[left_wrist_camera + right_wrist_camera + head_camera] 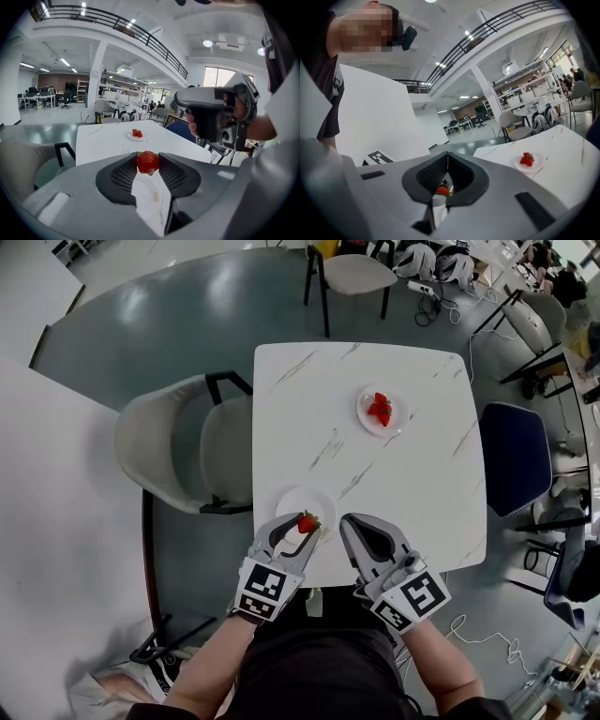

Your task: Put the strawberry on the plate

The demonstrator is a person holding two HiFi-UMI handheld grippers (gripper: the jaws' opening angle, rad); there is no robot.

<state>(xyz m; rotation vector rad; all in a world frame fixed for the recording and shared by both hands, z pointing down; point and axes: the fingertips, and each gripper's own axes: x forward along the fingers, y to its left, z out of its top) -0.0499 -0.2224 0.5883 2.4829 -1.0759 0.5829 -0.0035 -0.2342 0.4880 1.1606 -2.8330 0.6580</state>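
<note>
– White marbled table [412, 493] on a grey-green floor, low centre of the head view. Where's your left gripper [305, 524]?

– At the table's near edge. Your jaws are clamped on the strawberry [307, 522], one pad on each side of it, green leaves showing at the top.

– And the plate?

– The near plate [302, 500] lies directly under the fruit; in the left gripper view its white rim [146, 197] shows below the berry [148, 162]. Whether the berry touches it, you can't tell from these views.

– My right gripper [351, 520]?

– Just to the right of the left one, over the same edge, jaw tips pressed together with nothing held. Through the gap beneath them its view catches the held berry [442, 191].

– Anything else on the table?

– A far plate [397, 417] toward the upper right carries red strawberries [380, 410]. A beige chair [178, 456] stands at the left side, a blue chair [514, 457] at the right.
</note>
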